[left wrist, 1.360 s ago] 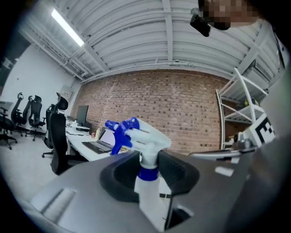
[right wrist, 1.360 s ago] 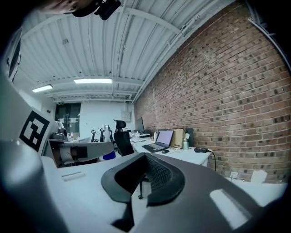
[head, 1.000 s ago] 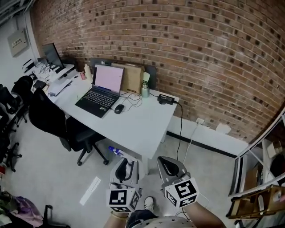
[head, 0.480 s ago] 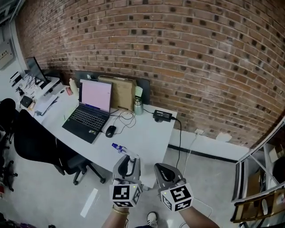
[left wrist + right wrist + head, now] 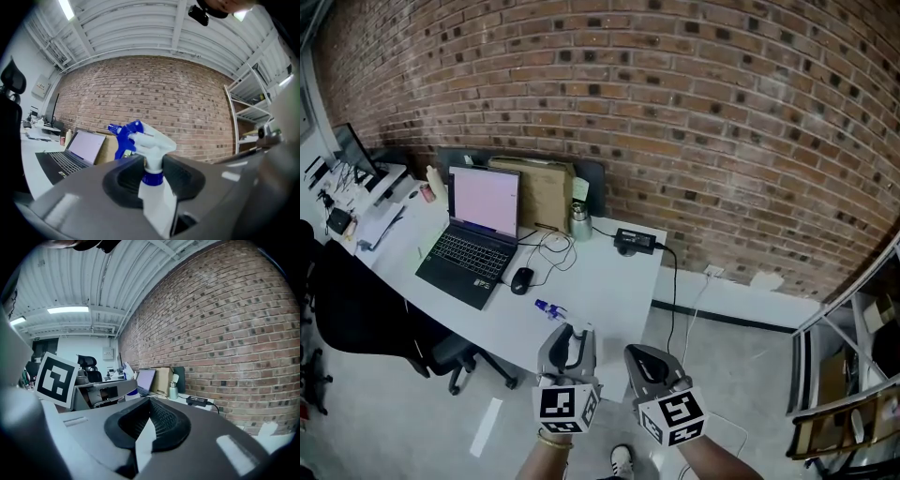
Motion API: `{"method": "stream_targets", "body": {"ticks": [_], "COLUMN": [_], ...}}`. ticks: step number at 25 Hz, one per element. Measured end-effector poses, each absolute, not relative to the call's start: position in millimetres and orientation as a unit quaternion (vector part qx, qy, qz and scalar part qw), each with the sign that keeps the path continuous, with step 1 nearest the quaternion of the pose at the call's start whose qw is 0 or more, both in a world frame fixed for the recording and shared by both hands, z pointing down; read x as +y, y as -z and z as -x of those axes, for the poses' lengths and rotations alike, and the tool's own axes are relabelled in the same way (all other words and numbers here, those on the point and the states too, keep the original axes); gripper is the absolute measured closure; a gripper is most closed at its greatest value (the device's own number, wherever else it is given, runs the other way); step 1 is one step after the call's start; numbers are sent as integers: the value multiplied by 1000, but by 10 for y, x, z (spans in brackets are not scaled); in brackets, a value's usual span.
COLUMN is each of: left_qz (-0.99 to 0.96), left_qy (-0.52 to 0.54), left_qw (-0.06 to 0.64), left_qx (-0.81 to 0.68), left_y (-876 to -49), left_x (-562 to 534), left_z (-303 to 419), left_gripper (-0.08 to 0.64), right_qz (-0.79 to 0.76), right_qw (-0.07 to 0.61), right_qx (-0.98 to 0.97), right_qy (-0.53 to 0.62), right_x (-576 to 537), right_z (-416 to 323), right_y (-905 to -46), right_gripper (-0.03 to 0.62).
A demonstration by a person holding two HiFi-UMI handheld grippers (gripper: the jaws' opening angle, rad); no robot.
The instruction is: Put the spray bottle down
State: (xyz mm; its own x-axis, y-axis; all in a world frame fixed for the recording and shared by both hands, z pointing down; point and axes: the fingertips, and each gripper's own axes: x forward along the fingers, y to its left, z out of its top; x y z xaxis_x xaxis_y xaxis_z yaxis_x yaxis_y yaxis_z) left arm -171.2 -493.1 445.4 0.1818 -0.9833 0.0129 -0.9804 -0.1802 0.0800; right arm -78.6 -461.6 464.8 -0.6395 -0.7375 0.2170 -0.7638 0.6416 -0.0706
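Note:
A white spray bottle (image 5: 151, 140) with a blue trigger head stands upright between the jaws of my left gripper (image 5: 153, 172), whose pads press on its neck. In the head view the blue nozzle (image 5: 547, 308) sticks out ahead of the left gripper (image 5: 567, 341), over the front edge of the white desk (image 5: 609, 281). Just to the right, my right gripper (image 5: 649, 362) hangs beside the desk's near corner. Its jaws are together, and in the right gripper view nothing sits between them (image 5: 149, 417).
On the desk lie an open laptop (image 5: 473, 239), a black mouse (image 5: 521, 279), a metal flask (image 5: 579, 223) and a black power brick (image 5: 635, 241) with cables. A black office chair (image 5: 366, 319) stands left. A brick wall is behind, with metal shelving (image 5: 853, 412) at right.
Both grippers have come forward from over the floor to the desk's front edge, the bottle still gripped in the left one. The desk has slid closer in the head view.

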Motion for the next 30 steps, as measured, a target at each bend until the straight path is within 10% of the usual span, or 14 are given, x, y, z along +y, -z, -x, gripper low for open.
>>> {"method": "stream_targets", "body": {"ticks": [12, 17, 30], "left_qz": [-770, -749, -731], "left_qy": [-10, -11, -3], "left_qw": [64, 71, 82], "left_qx": [-635, -659, -677], "left_y": [-4466, -4404, -4268], "left_x": [-4537, -3985, -2933], "left_z": [1654, 1542, 1093], "left_gripper": [397, 551, 552], "right_qz": [-406, -396, -363], "right_qw": [85, 73, 74], "right_qx": [-907, -913, -927], "right_qy": [-74, -63, -59], "right_x": [-4278, -3926, -2893], "right_z": [756, 678, 310], "right_y": [-4545, -4464, -4427], "right_gripper": [594, 594, 594]}}
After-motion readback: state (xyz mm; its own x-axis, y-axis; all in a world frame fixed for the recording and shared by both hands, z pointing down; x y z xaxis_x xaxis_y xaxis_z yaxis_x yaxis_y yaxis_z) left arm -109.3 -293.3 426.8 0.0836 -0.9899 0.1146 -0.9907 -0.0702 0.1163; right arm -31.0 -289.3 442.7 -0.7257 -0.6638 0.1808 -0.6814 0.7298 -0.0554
